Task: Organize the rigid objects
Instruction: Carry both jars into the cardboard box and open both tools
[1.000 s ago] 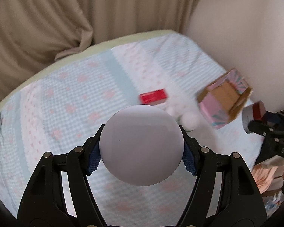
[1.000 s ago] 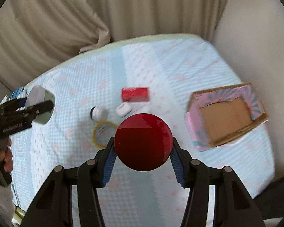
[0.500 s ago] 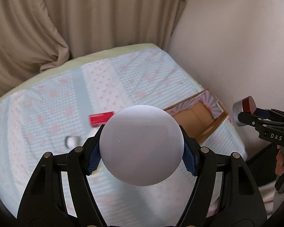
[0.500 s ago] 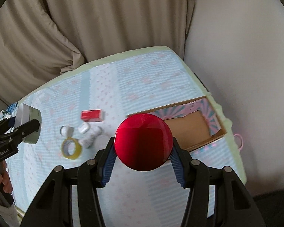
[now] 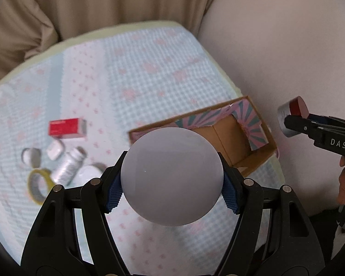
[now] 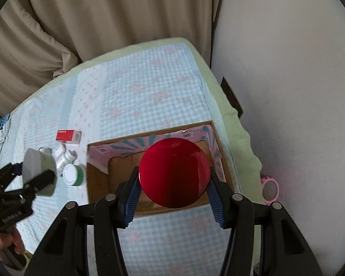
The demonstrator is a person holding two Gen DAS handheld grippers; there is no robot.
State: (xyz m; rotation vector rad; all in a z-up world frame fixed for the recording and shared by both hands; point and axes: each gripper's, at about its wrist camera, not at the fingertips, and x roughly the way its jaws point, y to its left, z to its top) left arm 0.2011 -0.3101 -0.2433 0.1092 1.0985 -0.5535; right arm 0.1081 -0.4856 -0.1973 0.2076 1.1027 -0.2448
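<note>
Beige curtains (image 6: 103, 23) and a pale wall (image 6: 299, 69) are closing in the far side of a bed (image 5: 149, 73) covered in a blue-checked sheet with pink flowers, so I am working over soft ground rather than a firm surface. An open cardboard box (image 6: 99, 179) with a pink and teal striped lining is sitting near the bed's right edge, and it looks to me like the collecting place. Left of it, a small cluster is lying loose: a red carton (image 5: 66, 127), a silver bottle (image 5: 67, 169) on its side, a green-sided jar (image 6: 73, 174), a yellow tape ring (image 5: 38, 185) and a white case (image 5: 55, 149).

I am holding the left hand-held gripper (image 5: 172, 181) clamped on a white-faced round tin (image 5: 172, 176), hovering above the box's near-left corner. The right hand-held gripper (image 6: 173, 182) is squeezing a red-lidded tin (image 6: 174, 172) directly over the box's open mouth.

My worry is the release. Dropped from this height, the red tin could bounce off a flap or roll out, and the box, standing on bedding close to the edge, might tip or slide. The two tools are also working near each other and could clash.

Both are pointing steeply downward, and each shows at the edge of the other's view.
</note>
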